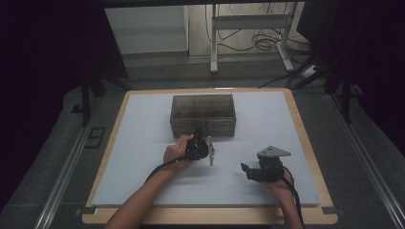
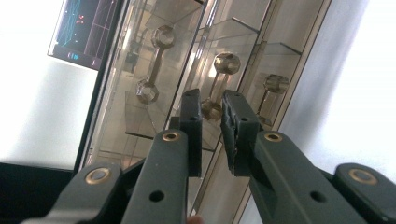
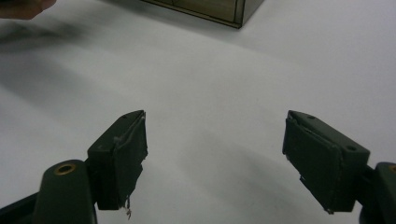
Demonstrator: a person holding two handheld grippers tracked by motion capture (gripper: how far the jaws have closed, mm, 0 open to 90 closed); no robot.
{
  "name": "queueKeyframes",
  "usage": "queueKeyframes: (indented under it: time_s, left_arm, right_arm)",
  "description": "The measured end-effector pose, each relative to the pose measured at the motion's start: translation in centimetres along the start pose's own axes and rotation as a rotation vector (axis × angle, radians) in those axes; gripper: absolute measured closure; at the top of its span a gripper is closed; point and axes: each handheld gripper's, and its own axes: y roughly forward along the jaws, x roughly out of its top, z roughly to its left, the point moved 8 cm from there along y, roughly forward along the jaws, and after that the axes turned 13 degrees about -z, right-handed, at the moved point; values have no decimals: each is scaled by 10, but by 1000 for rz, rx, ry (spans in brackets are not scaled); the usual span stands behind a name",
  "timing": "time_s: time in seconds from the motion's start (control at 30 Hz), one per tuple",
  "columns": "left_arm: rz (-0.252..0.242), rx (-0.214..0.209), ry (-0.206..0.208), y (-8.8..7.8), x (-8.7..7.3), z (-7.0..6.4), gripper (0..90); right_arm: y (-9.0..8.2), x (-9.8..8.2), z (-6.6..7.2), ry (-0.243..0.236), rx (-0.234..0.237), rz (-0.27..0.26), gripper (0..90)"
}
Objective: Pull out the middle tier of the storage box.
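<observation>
High view, smoked drawer box long axis crosswise, left gripper jaws pinching its middle handle, right gripper jaws spread.

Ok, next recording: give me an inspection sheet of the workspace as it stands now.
Surface: white mat on a wood-edged table.
Job's things: smoky clear drawer box with knobbed handles.
Clutter: nothing seen.
Grippers: left gripper closed on the middle handle; right gripper open, hovering over bare mat.
Cables: one trails from each gripper; more loop on the floor beyond.
Surroundings: dim room, white stand legs behind the table.
</observation>
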Motion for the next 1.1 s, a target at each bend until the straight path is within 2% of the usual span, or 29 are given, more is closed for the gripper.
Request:
queueKeyframes:
  time_s: [0.23, 0.47, 0.57, 1.1]
  left_arm:
    - [3, 4, 12, 0, 1, -2, 785]
    - [4, 18, 42, 1, 1, -3, 781]
    - [6, 11, 26, 0, 1, -2, 799]
    - [11, 1, 46, 0, 1, -1, 810]
  right_arm:
    - [1, 0, 0, -2, 1, 2, 211]
    - [0, 0, 0, -3, 2, 0, 211]
    - [1, -1, 0, -4, 1, 3, 211]
    - [1, 0, 1, -5, 1, 0, 211]
